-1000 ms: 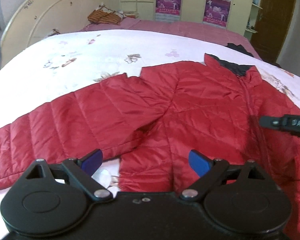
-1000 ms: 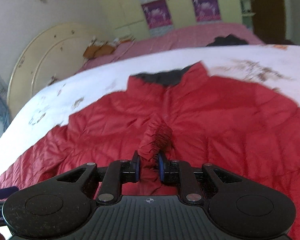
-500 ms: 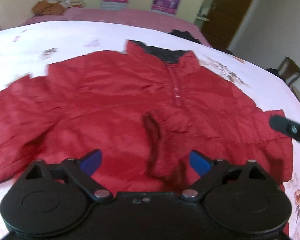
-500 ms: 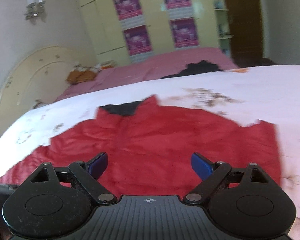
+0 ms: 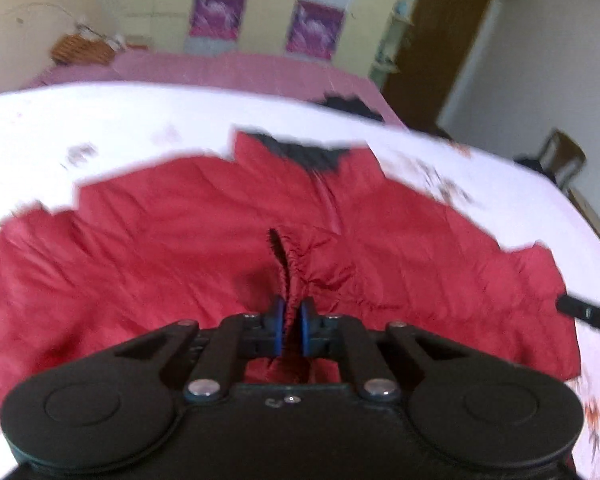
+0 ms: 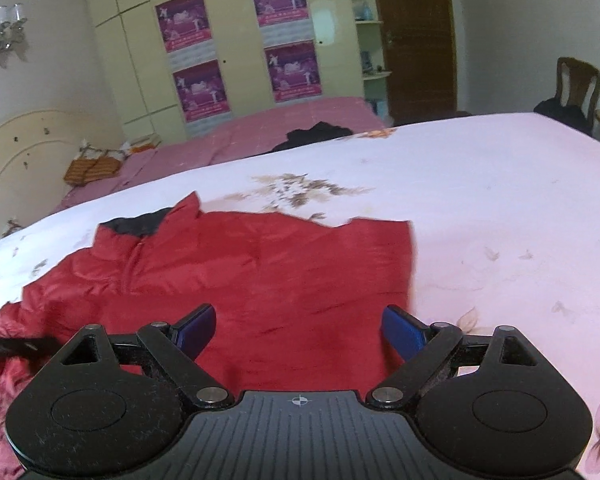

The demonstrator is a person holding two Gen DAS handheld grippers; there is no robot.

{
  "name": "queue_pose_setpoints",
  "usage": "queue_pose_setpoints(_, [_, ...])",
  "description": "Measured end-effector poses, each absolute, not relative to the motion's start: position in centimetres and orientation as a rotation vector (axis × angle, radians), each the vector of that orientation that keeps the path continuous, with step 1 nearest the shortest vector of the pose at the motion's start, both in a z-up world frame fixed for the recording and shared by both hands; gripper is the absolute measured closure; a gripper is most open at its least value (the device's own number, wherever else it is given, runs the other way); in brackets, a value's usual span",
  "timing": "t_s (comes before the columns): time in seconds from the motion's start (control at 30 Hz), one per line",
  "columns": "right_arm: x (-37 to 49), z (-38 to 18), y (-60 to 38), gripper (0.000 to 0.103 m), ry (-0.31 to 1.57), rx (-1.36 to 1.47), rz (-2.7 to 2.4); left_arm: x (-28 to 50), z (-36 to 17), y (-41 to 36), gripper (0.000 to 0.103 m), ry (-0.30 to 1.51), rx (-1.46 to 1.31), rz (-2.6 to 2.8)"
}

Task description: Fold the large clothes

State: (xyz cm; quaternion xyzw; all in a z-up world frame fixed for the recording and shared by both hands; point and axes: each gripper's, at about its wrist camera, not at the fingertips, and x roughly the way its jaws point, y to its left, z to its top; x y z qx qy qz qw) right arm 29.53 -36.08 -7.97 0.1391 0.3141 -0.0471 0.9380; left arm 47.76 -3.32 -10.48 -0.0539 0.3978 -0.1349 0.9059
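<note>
Red quilted jacket (image 5: 380, 240), soft, light and slippery, spread flat on bed (image 6: 500, 200); left gripper (image 5: 290, 326) just pinched onto gathered cuff at near centre, right gripper (image 6: 298, 330) spread above right side; best gripped at seams.

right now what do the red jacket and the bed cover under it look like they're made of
Red jacket: probably thin synthetic shell, nylon-like, slight sheen, puffy quilting and fine crinkles where the left gripper pinches it; darker collar lining.
Bed cover: matte woven fabric, likely cotton, white with printed flowers.
</note>
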Motion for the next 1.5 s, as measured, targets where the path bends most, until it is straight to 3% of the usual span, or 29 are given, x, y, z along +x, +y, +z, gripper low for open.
queue_pose_setpoints(0.43, [35.3,-11.4,-38.3,0.014,0.739,0.325,-0.124,49.0,-12.8,2.1,0.094,0.842,-0.081,-0.08])
queue_pose_setpoints(0.5, [36.2,-11.8,-38.7,0.026,0.747,0.326,-0.126,48.8,-13.0,1.8,0.094,0.848,-0.073,-0.084])
queue_pose_setpoints(0.53, [36.7,-12.1,-39.1,0.04,0.76,0.344,-0.123,48.9,-13.2,1.9,0.094,0.852,-0.07,-0.086])
queue_pose_setpoints(0.7, [38.7,-13.8,-41.0,0.044,0.816,0.479,-0.12,48.6,-13.5,2.0,0.094,0.86,-0.064,-0.082])
queue_pose_setpoints(0.77, [39.0,-13.8,-40.8,0.077,0.817,0.462,-0.096,48.7,-13.7,1.9,0.094,0.864,-0.055,-0.081])
queue_pose_setpoints(0.83, [38.8,-13.2,-40.4,0.091,0.807,0.435,-0.096,48.6,-13.6,1.8,0.094,0.87,-0.059,-0.079])
queue_pose_setpoints(0.87, [38.7,-12.7,-40.1,0.093,0.791,0.391,-0.101,48.5,-13.5,1.7,0.094,0.872,-0.068,-0.086])
queue_pose_setpoints(1.13, [38.1,-13.4,-38.3,0.09,0.795,0.158,-0.174,48.7,-14.1,0.9,0.082,0.881,-0.028,-0.092])
queue_pose_setpoints(1.2, [37.8,-12.8,-38.2,0.072,0.774,0.139,-0.195,48.5,-13.9,0.9,0.08,0.874,-0.007,-0.083])
queue_pose_setpoints(1.23, [37.3,-12.3,-38.1,0.057,0.745,0.117,-0.208,48.3,-13.7,0.9,0.077,0.871,0.007,-0.074])
queue_pose_setpoints(1.27, [36.9,-11.8,-37.9,0.048,0.724,0.104,-0.211,48.1,-13.5,0.8,0.063,0.865,0.02,-0.061])
queue_pose_setpoints(1.33, [36.4,-10.9,-37.6,0.048,0.699,0.103,-0.194,47.7,-13.0,0.8,0.038,0.836,0.041,-0.028])
queue_pose_setpoints(1.5, [35.4,-9.6,-35.7,0.048,0.675,0.116,-0.102,46.8,-10.9,0.9,0.035,0.775,0.027,-0.017])
